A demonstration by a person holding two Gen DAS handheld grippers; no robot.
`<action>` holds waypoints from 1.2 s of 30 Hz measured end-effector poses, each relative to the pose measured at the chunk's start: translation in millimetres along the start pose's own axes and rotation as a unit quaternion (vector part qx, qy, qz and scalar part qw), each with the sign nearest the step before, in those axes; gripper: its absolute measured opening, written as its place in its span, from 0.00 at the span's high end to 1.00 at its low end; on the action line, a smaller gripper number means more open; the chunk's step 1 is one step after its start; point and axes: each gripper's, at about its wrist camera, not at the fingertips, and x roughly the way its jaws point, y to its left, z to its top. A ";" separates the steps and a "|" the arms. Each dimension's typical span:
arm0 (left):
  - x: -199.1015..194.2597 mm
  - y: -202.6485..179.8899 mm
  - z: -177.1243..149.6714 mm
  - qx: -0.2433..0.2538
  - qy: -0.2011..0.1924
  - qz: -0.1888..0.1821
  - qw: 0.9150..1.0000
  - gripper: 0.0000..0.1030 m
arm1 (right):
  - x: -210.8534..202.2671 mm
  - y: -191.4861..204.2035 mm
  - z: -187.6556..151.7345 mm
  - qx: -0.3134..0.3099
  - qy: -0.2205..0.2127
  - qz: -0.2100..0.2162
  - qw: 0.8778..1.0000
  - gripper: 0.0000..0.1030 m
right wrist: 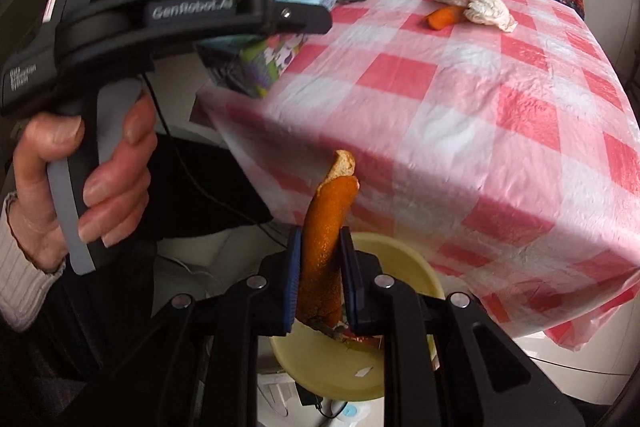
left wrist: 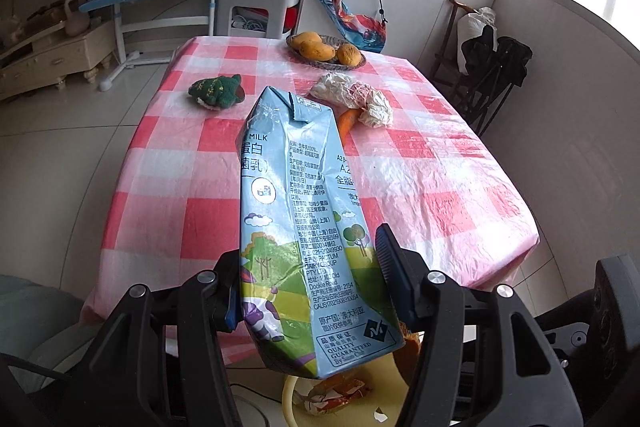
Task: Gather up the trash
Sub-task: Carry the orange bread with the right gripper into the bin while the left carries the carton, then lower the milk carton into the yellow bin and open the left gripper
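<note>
The left hand-held gripper [left wrist: 312,291] is holding a light blue milk carton [left wrist: 296,211] between its two pads; the jaws are standing rather wide because the carton is thick. The right hand-held gripper [right wrist: 320,283] is narrow and is pinching a long piece of orange peel [right wrist: 326,247], which is standing up between the pads. Both things are hanging in the air at the near edge of the desk [left wrist: 440,187], above a pale yellow bin [right wrist: 340,367] that is standing on the floor below.

Inside the bin some trash is already lying: an orange and white crumpled wrapper [left wrist: 336,393] and small white bits, so I judge that a part of the collecting is finished. The carton and the peel are not yet dropped; they are only near the bin.

On the pink and white checked cloth more things are waiting. At the far right a crumpled white wrapper [left wrist: 352,95] is lying, and a carrot [left wrist: 347,121] is touching it. These look like the remaining work, though I cannot tell if the carrot counts as trash. A green plush toy [left wrist: 216,91] at the far left and a basket [left wrist: 360,63] with mangoes [left wrist: 312,47] at the far end are probably staying.

In my judgement the task is about half done.
</note>
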 end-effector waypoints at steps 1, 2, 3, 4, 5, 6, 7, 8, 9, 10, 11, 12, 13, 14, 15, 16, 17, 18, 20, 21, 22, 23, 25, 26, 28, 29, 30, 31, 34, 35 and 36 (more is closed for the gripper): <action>-2.2 -0.6 -3.4 0.001 0.001 0.000 1.000 0.47 | 3.6 4.2 -3.3 -0.006 0.013 0.001 1.000 0.81; -3.7 -1.2 -5.5 0.001 0.002 0.000 1.000 0.47 | 7.8 8.2 -7.2 -0.012 0.027 0.002 1.000 0.78; -5.7 -1.8 -8.3 0.002 0.002 0.001 1.000 0.47 | 11.4 11.5 -10.9 -0.017 0.036 -0.005 0.999 0.78; -7.3 -2.3 -11.0 0.002 0.003 0.001 1.000 0.47 | 12.2 13.3 -13.2 -0.019 0.038 -0.011 0.999 0.73; -9.3 -2.2 -13.9 0.001 0.004 0.002 1.000 0.47 | 11.3 13.2 -14.1 -0.017 0.035 -0.014 0.999 0.63; -11.1 -2.1 -16.5 0.001 0.005 0.002 1.000 0.47 | 8.0 12.2 -14.1 -0.011 0.027 -0.013 0.999 0.58; -12.6 -2.5 -18.1 0.001 0.005 0.003 1.000 0.47 | 3.6 10.2 -13.7 -0.003 0.015 -0.014 1.000 0.51; -14.4 -2.8 -20.8 0.001 0.007 0.003 1.000 0.47 | -1.0 6.7 -13.0 0.007 0.002 -0.015 1.000 0.45; -15.8 -3.4 -23.3 0.001 0.008 0.004 1.000 0.47 | -6.0 2.3 -12.6 0.021 -0.012 -0.015 1.000 0.44; -17.3 -4.1 -25.8 0.002 0.009 0.004 1.000 0.47 | -11.1 -1.6 -12.9 0.035 -0.024 -0.014 0.999 0.43; -19.0 -5.3 -29.3 0.003 0.011 0.005 1.000 0.47 | -16.7 -6.9 -12.1 0.050 -0.041 -0.014 0.998 0.42; -20.1 -6.4 -31.8 0.005 0.012 0.004 1.000 0.47 | -22.6 -10.3 -13.0 0.062 -0.056 -0.012 0.996 0.40; -20.8 -8.4 -34.8 0.007 0.014 0.004 1.000 0.47 | -28.2 -14.1 -12.4 0.073 -0.074 -0.010 0.995 0.37; -21.5 -10.7 -38.8 0.011 0.018 0.004 1.000 0.47 | -34.9 -18.3 -12.1 0.085 -0.094 -0.008 0.992 0.35; -21.8 -13.3 -42.3 0.014 0.021 0.003 1.000 0.47 | -41.2 -21.4 -13.5 0.094 -0.110 -0.007 0.989 0.34; -22.2 -16.9 -47.0 0.020 0.025 0.002 0.999 0.47 | -46.9 -25.3 -13.8 0.105 -0.126 -0.007 0.986 0.31; -22.6 -20.1 -50.8 0.025 0.028 0.001 0.999 0.47 | -52.3 -29.4 -14.8 0.116 -0.141 -0.008 0.983 0.29; -22.8 -24.0 -54.4 0.030 0.032 -0.001 0.999 0.47 | -56.1 -32.5 -15.0 0.127 -0.153 -0.010 0.980 0.28; -22.2 -31.9 -61.9 0.043 0.041 -0.005 0.998 0.47 | -65.2 -41.3 -16.7 0.150 -0.177 -0.012 0.973 0.26; -21.3 -36.3 -66.2 0.050 0.047 -0.008 0.998 0.47 | -69.4 -45.5 -18.0 0.162 -0.188 -0.013 0.969 0.26; -20.5 -40.7 -70.3 0.058 0.052 -0.011 0.997 0.47 | -72.1 -49.4 -19.1 0.172 -0.196 -0.014 0.965 0.25; -19.4 -46.2 -75.6 0.068 0.060 -0.014 0.996 0.47 | -74.3 -53.1 -19.8 0.181 -0.201 -0.015 0.963 0.25; -15.9 -57.5 -85.9 0.090 0.080 -0.024 0.992 0.47 | -78.9 -53.9 -18.5 0.190 -0.208 -0.017 0.959 0.25; -13.6 -63.4 -91.4 0.102 0.090 -0.028 0.990 0.47 | -80.0 -54.7 -18.7 0.193 -0.212 -0.018 0.958 0.25; -7.2 -74.9 -103.1 0.131 0.119 -0.036 0.983 0.47 | -81.8 -54.7 -18.2 0.194 -0.217 -0.021 0.957 0.25; -3.7 -81.9 -111.1 0.151 0.136 -0.036 0.978 0.47 | -83.3 -55.0 -19.1 0.194 -0.218 -0.021 0.956 0.24; -2.0 -86.7 -117.5 0.167 0.144 -0.032 0.975 0.46 | -85.1 -56.4 -20.2 0.194 -0.220 -0.022 0.956 0.24; -2.0 -90.4 -122.1 0.179 0.147 -0.026 0.972 0.45 | -86.2 -56.5 -20.5 0.195 -0.223 -0.023 0.955 0.24; -6.8 -96.5 -127.7 0.208 0.138 -0.013 0.968 0.32 | -85.9 -59.5 -20.7 0.200 -0.231 -0.027 0.952 0.24; -10.0 -96.0 -125.9 0.210 0.128 -0.008 0.969 0.29 | -85.9 -60.0 -20.8 0.201 -0.233 -0.031 0.951 0.24; -12.1 -94.7 -123.8 0.209 0.118 -0.004 0.971 0.26 | -84.8 -60.7 -20.5 0.201 -0.234 -0.034 0.951 0.24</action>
